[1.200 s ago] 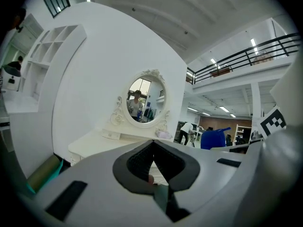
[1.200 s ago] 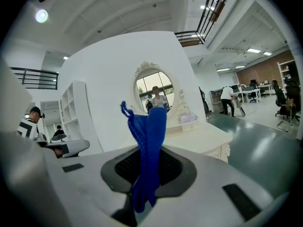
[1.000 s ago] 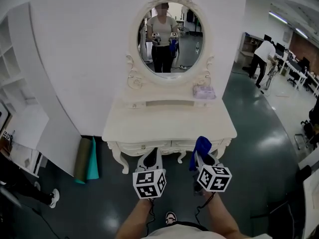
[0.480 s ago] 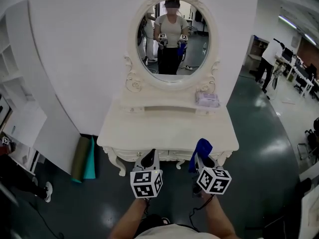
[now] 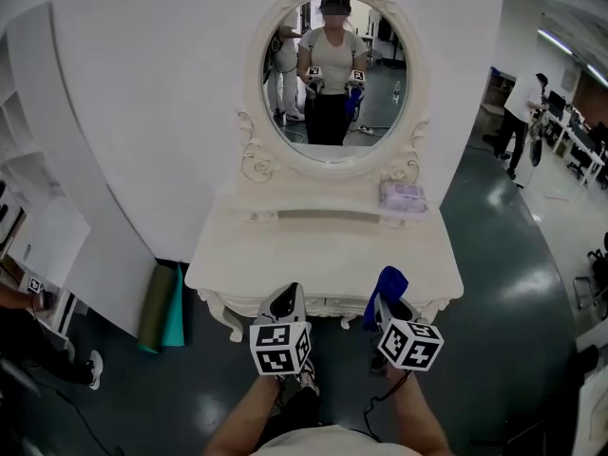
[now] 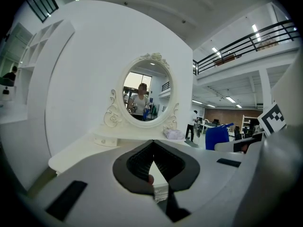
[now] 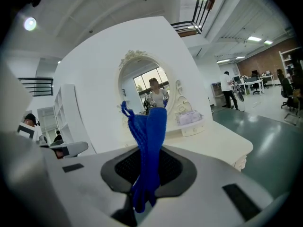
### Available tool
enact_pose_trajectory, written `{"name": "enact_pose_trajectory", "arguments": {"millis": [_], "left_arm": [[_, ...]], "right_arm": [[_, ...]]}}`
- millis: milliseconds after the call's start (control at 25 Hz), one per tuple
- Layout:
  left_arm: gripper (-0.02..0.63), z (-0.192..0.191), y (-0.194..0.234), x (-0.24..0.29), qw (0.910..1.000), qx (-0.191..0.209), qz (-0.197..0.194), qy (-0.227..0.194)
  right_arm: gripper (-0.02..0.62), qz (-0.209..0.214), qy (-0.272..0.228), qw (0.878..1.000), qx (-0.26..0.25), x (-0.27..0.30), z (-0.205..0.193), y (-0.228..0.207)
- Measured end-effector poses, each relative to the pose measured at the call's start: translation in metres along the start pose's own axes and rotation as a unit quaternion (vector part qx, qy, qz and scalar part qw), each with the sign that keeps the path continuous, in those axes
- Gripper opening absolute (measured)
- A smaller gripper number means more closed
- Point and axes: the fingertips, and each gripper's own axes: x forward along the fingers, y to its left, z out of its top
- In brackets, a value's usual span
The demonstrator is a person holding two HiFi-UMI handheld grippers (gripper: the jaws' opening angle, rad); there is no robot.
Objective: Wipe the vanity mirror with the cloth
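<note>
The oval vanity mirror [image 5: 332, 74] in an ornate cream frame stands at the back of a cream dressing table [image 5: 323, 245]; it shows again in the left gripper view as the mirror [image 6: 143, 97] and in the right gripper view as the mirror [image 7: 150, 91]. My right gripper [image 5: 389, 297] is shut on a blue cloth [image 5: 385, 288], which sticks up between its jaws, cloth [image 7: 149, 141]. My left gripper [image 5: 285, 302] is shut and holds nothing. Both hang short of the table's front edge, well away from the glass.
A pale tissue pack [image 5: 404, 196] lies on the table's back right shelf. Green and teal rolls [image 5: 163, 304] lean at the table's left by a white shelf unit [image 5: 38, 188]. People stand at desks [image 5: 527, 122] far right. Dark glossy floor [image 5: 513, 293] surrounds the table.
The view has closed in on the table and mirror, which now sit larger and more centred. Both grippers keep their places in view and their grip.
</note>
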Motion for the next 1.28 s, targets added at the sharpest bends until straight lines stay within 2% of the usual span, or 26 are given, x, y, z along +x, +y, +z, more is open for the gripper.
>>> {"name": "enact_pose_trajectory", "arguments": {"millis": [360, 720, 1040, 1280], "left_arm": [[0.009, 0.026, 0.012, 0.074, 0.9996, 0.009, -0.025, -0.011], [0.009, 0.061, 0.044, 0.165, 0.999, 0.001, -0.04, -0.018], [0.009, 0.102, 0.092, 0.239, 0.9984, -0.017, -0.035, -0.042], [0.009, 0.101, 0.105, 0.278, 0.9985, -0.025, -0.039, -0.029]], "right_arm": [[0.074, -0.035, -0.015, 0.999, 0.002, 0.054, 0.036, -0.025], [0.074, -0.04, -0.016, 0.999, -0.016, 0.137, 0.08, -0.016], [0.074, -0.035, -0.019, 0.998, -0.049, 0.223, 0.126, 0.001], [0.074, -0.042, -0.011, 0.997, -0.058, 0.26, 0.134, -0.001]]}}
